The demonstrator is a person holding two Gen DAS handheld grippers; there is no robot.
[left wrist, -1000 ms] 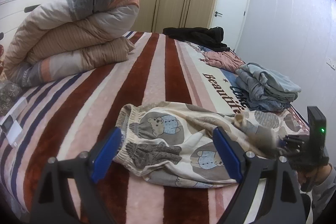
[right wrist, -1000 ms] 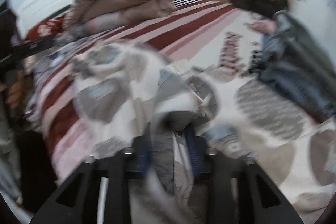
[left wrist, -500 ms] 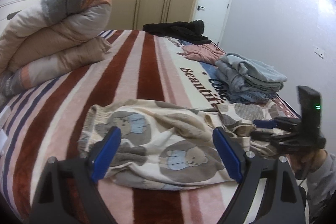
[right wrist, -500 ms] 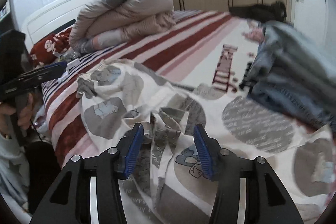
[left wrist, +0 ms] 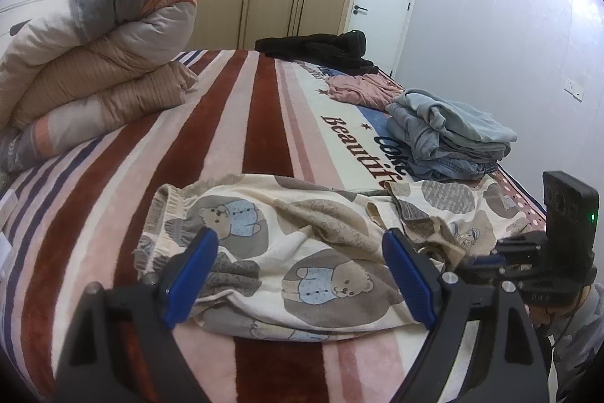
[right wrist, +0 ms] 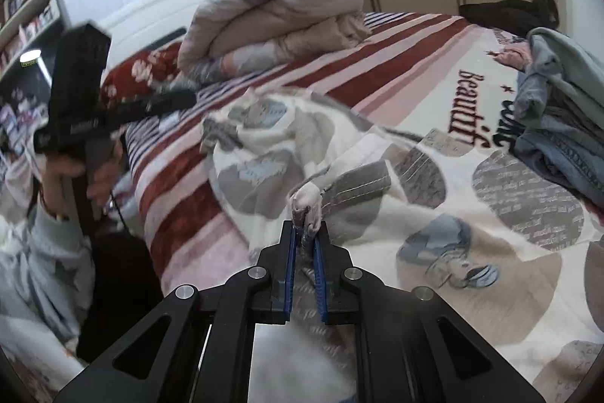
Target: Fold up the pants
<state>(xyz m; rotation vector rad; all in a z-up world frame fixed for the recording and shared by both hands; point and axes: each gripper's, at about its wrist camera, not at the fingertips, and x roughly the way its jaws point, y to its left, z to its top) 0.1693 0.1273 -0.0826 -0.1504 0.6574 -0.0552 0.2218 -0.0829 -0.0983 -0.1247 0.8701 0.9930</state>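
Observation:
Cream pants (left wrist: 302,248) with a bear print lie crumpled on the striped bed, waistband to the left. My left gripper (left wrist: 298,270) is open and empty, its blue pads on either side of the pants near the front edge. My right gripper (right wrist: 305,237) is shut on a fold of the pants (right wrist: 307,204), which sticks up between the pads. The rest of the pants (right wrist: 377,184) spread out beyond it. The right gripper also shows in the left wrist view (left wrist: 487,261) at the right end of the pants. The left gripper shows at the left of the right wrist view (right wrist: 181,99).
A rolled duvet (left wrist: 94,70) lies at the back left. A stack of folded blue clothes (left wrist: 449,138), a pink garment (left wrist: 358,87) and a black one (left wrist: 317,48) lie along the right side. The bed's near edge (left wrist: 279,365) is just below my left gripper.
My right gripper has closed on a fold of the pants; half a second ago it was open over them. The left gripper stays open over the pants.

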